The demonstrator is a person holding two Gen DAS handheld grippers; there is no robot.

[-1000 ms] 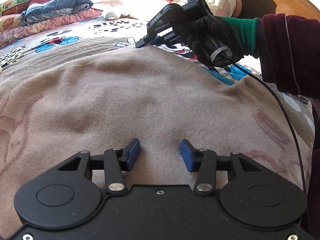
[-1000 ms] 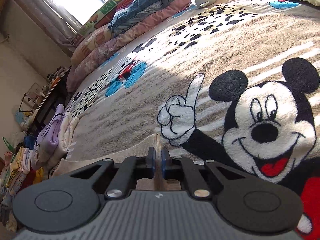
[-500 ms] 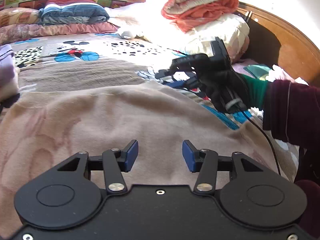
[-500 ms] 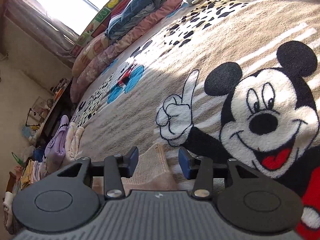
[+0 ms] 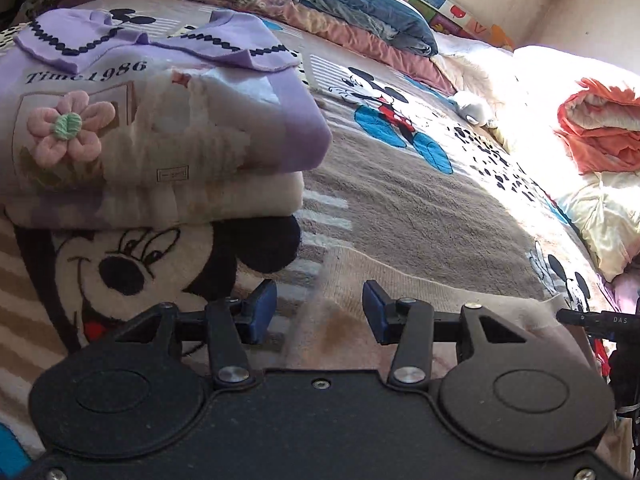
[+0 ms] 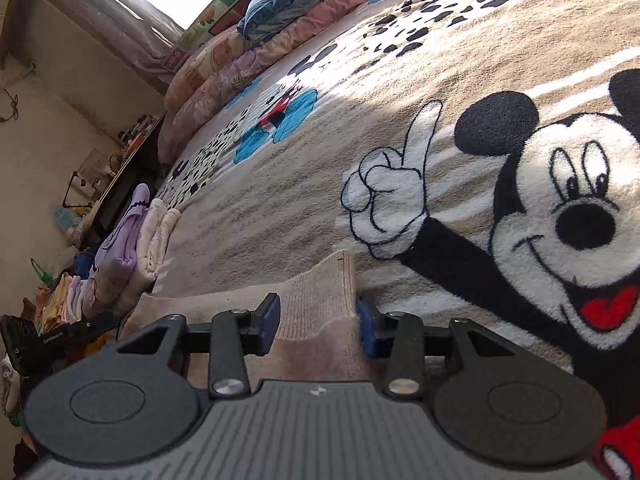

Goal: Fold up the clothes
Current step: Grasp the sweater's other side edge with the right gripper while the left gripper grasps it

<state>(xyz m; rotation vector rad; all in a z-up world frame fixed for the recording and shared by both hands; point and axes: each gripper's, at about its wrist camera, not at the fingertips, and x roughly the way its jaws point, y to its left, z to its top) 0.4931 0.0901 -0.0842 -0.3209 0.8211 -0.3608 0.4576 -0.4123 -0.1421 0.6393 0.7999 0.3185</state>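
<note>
A beige-pink knit garment [image 5: 424, 300] lies flat on the Mickey Mouse blanket [image 5: 400, 200]. My left gripper [image 5: 319, 312] is open, just above the garment's left corner, holding nothing. In the right wrist view the garment's ribbed corner [image 6: 320, 304] lies between the spread fingers of my open right gripper [image 6: 318, 320]. The tip of the right gripper shows at the right edge of the left wrist view [image 5: 600, 320], and the left gripper shows at the left edge of the right wrist view [image 6: 44, 340].
A stack of folded clothes, purple top [image 5: 152, 120] over cream ones, sits on the blanket to the left; it also shows in the right wrist view [image 6: 132, 252]. Rolled quilts [image 5: 360, 4], a white pillow, an orange blanket [image 5: 600, 128] and a small plush [image 5: 472, 108] line the far side.
My right gripper opened and let go of the garment's corner. My left gripper stayed open and swung left to the garment's other corner, bringing the folded stack into view.
</note>
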